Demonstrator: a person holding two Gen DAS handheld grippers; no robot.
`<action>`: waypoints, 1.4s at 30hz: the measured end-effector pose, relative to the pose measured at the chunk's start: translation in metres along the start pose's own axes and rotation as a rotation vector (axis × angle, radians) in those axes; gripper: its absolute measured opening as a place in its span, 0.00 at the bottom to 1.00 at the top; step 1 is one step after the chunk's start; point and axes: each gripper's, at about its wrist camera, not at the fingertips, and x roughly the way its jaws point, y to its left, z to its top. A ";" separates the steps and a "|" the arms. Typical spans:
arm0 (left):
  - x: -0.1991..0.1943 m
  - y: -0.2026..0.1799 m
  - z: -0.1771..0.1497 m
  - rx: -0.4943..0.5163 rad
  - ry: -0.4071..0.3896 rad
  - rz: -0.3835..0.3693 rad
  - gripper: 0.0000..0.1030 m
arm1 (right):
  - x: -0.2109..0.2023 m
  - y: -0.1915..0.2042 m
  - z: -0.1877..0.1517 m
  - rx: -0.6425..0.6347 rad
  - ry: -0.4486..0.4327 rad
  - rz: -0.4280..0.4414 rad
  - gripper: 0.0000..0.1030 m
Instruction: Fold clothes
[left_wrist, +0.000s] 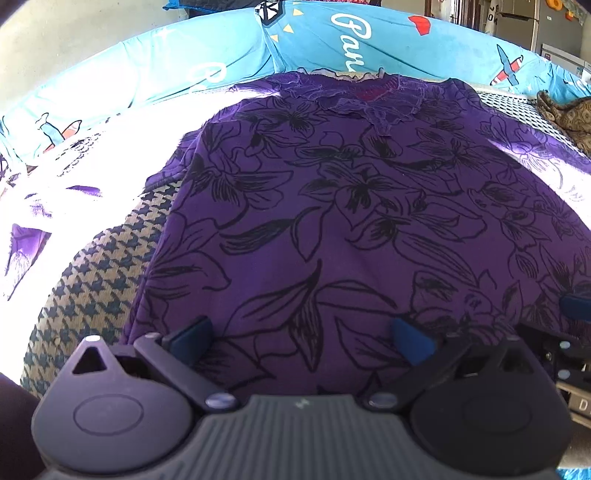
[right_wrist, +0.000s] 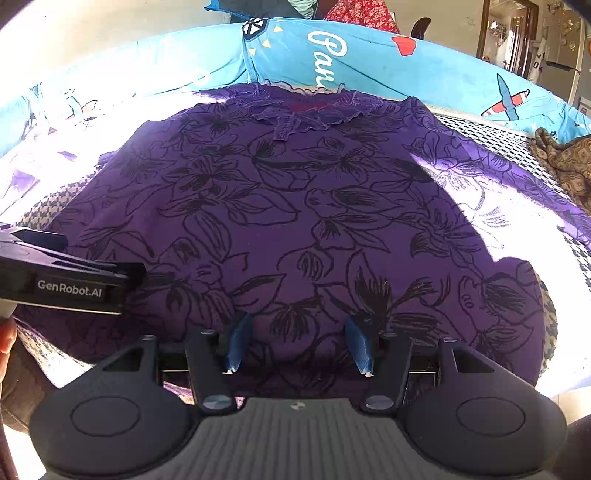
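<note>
Directly ahead of both my claws lies a purple top printed with black outlined flowers, spread flat on a bed cover with a houndstooth check. Its frilled neckline points away from me, with a bit of pink showing inside the collar. Strong sunlight washes out the cloth to the left and right of it.

My left gripper has its blue-tipped fingers spread wide, hovering over the near hem and holding nothing. My right gripper is also parted, a little narrower, its blue fingertips just above the hem, nothing between them.

From the right wrist camera, the side of the left tool enters at the left edge, and its white lettering reads "GenRobot.AI".

Behind the top runs a turquoise sheet with cartoon aeroplanes and white cursive writing that starts "Pan"; the rest is hidden. A brown patterned cloth sits at the far right.
</note>
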 end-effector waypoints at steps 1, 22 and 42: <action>-0.002 0.000 -0.002 0.003 0.003 0.000 1.00 | -0.001 0.001 -0.001 0.000 0.004 0.006 0.55; -0.016 -0.004 -0.026 0.055 0.049 0.017 1.00 | -0.002 0.001 -0.020 0.075 0.131 0.076 0.58; -0.017 -0.008 -0.030 0.073 0.064 0.042 1.00 | -0.006 -0.006 -0.013 0.158 0.097 0.119 0.64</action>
